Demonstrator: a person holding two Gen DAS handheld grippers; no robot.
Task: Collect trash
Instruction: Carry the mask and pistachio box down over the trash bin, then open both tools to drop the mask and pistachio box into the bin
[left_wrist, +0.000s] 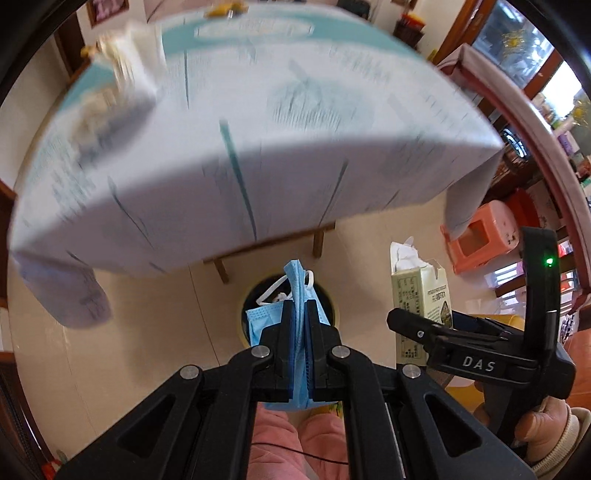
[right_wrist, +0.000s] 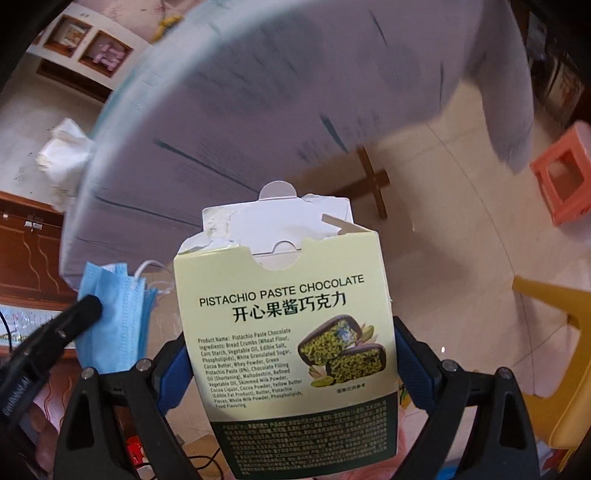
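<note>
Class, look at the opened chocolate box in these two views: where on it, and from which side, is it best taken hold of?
Grip the chocolate box low across its two narrow side edges, coming from the closed bottom end, as the right hand-held gripper does. The lower body is flat and whole, likely stiff; the top flaps are torn open and would probably bend.

A table (left_wrist: 258, 110) is seen covered by a pale tablecloth (left_wrist: 314, 177) with teal lines and a printed pattern; the cloth is blurred and hangs over the near edge and corners. Wooden table legs with a crossbar (left_wrist: 269, 247) are visible beneath it on a cream tiled floor (left_wrist: 166, 314). An orange plastic stool (left_wrist: 480, 240) is noted on the floor beyond the table's corner. A yellow plastic chair (right_wrist: 561, 332) is seen at the edge of the right wrist view. Dark wooden cabinetry (right_wrist: 26, 251) and a wall shelf (right_wrist: 88, 48) are recorded behind.
</note>
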